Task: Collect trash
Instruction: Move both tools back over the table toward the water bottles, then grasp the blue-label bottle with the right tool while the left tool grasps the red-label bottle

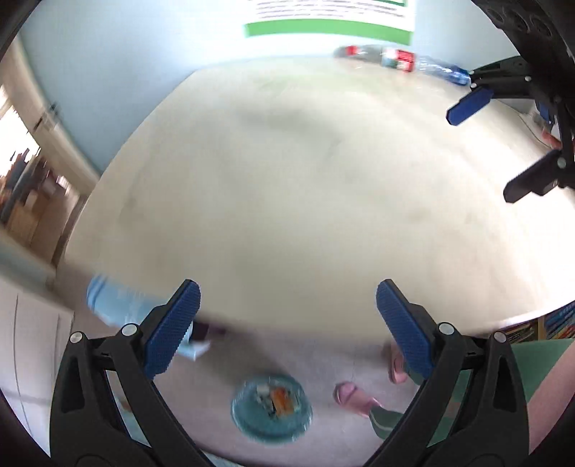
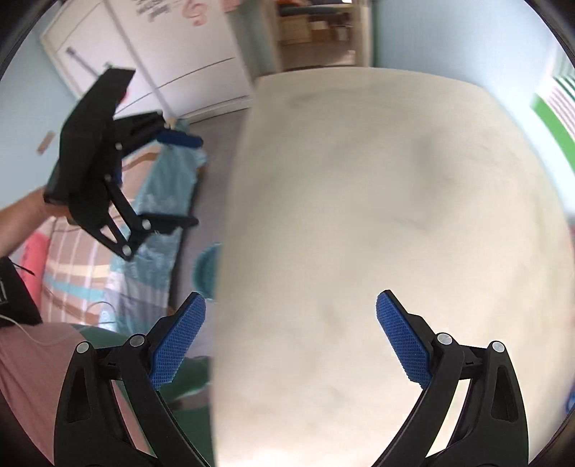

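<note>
While both my grippers, left and right, hang over the counter, jaws apart and empty, bottles lie at its far edge. Below its near edge waits the bin, probably for them.

No wording can be read in either view. A green-bordered poster on the wall behind the bench carries lines of print too blurred to make out, as is the red label on a plastic bottle at the bench's far edge. Handwriting on a whiteboard is illegible.
</note>
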`<act>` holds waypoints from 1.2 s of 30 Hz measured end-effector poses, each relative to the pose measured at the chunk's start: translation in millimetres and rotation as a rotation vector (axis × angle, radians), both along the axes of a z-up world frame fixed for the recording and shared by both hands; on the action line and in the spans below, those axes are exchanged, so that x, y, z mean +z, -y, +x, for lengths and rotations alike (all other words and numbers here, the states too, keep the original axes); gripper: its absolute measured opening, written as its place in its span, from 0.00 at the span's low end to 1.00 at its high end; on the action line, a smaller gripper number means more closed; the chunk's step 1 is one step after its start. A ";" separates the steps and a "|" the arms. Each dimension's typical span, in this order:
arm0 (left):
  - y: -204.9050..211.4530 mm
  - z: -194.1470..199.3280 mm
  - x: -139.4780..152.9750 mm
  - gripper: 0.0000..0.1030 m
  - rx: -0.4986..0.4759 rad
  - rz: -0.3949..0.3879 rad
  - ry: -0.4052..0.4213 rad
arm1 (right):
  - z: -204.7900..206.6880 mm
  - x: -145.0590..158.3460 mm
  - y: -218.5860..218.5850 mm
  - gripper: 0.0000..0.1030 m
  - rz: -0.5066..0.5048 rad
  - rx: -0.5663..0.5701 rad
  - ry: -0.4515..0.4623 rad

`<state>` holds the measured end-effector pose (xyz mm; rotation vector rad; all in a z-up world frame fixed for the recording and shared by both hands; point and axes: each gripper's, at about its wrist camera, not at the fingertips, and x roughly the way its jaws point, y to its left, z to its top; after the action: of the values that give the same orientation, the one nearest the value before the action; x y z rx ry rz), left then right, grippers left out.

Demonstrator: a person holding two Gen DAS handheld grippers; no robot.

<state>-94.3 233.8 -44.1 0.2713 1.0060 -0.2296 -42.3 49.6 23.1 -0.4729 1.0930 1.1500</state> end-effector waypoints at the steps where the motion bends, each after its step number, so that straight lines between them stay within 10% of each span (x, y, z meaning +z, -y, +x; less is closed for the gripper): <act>1: 20.5 17.9 1.6 0.93 -0.043 0.005 0.003 | 8.3 -1.3 21.3 0.92 -0.015 -0.031 0.014; 14: 247.2 180.1 28.9 0.93 -0.528 0.162 0.165 | 105.4 -22.2 248.5 0.92 -0.179 -0.332 0.219; 36: 396.4 365.1 -45.7 0.93 -0.969 0.419 0.333 | 281.5 -104.1 345.2 0.92 -0.531 -0.385 0.594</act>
<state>270.8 -162.6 -89.9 1.1427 0.5150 -0.8212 239.1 -295.6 -81.0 -0.9040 0.8939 0.3246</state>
